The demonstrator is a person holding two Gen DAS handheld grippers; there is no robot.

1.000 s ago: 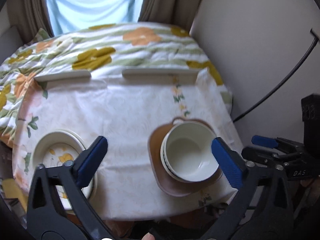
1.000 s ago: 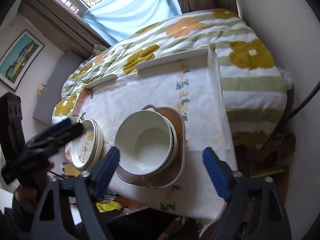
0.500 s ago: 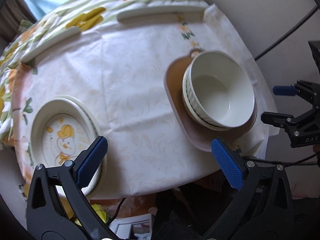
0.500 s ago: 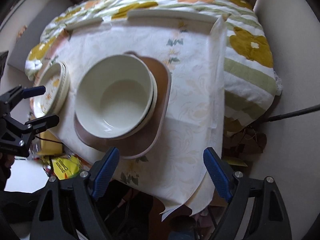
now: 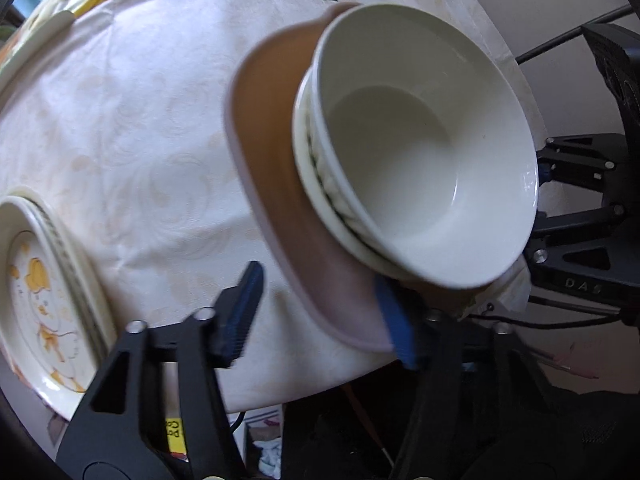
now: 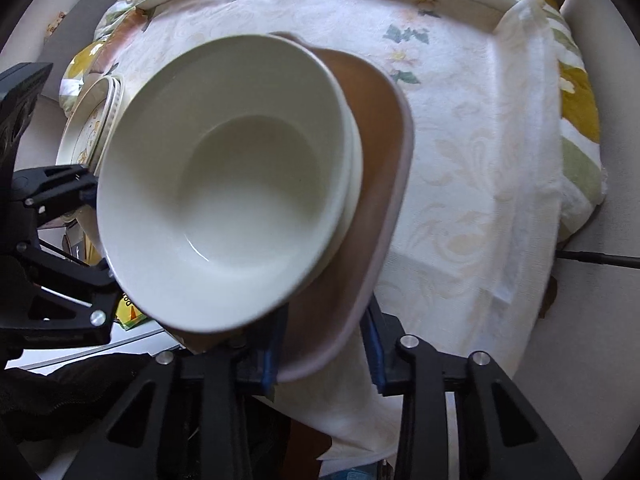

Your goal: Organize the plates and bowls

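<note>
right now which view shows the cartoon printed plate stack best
The left wrist view: the cream cartoon-printed plate stack shows its printed face and stacked rims. In the right wrist view only a sliver peeks from behind the white bowl.

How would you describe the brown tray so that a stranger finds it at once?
On the table with the pale cloth, look at the near edge. The brown tray lies there under the white bowls, apart from the cartoon plates. It alone is brown with rounded corners.
</note>
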